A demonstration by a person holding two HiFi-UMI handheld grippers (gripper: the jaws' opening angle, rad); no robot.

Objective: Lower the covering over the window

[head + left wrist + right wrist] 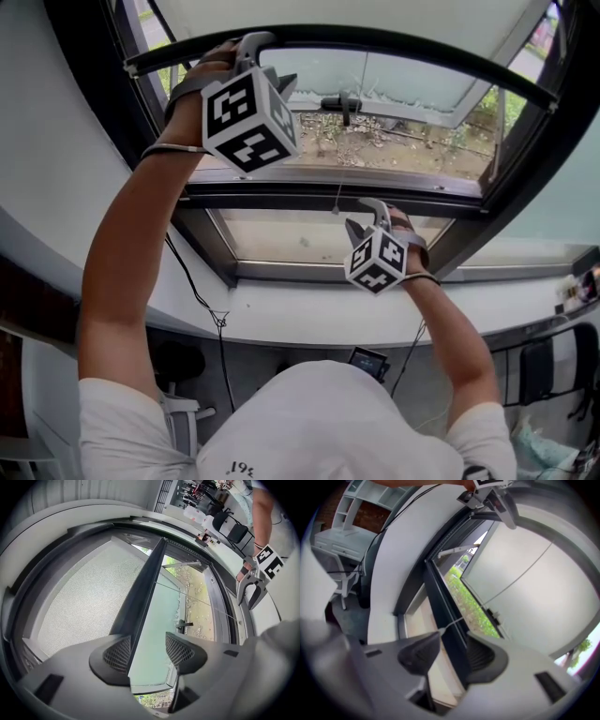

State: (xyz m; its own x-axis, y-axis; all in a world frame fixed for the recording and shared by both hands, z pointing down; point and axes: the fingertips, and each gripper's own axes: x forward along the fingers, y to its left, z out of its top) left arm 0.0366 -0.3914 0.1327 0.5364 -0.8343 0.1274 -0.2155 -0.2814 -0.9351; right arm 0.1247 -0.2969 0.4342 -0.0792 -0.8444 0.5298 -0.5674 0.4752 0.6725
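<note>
Head view steeply down from above onto window, left gripper view close along blind bar, right gripper view near lower frame, window shared by all.

Bar: is spanning the window top, blocking the way upward.
Cord: is hanging across the middle, by the right gripper.
Between bar and rail: room is lying open.

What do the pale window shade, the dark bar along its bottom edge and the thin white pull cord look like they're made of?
Pale window shade: woven mesh fabric, matte; a fine grid weave shows.
Dark bar along its bottom edge: probably painted metal or plastic, satin; straight, rigid, softly sheened.
Thin white pull cord: likely string or nylon; too fine to tell.
</note>
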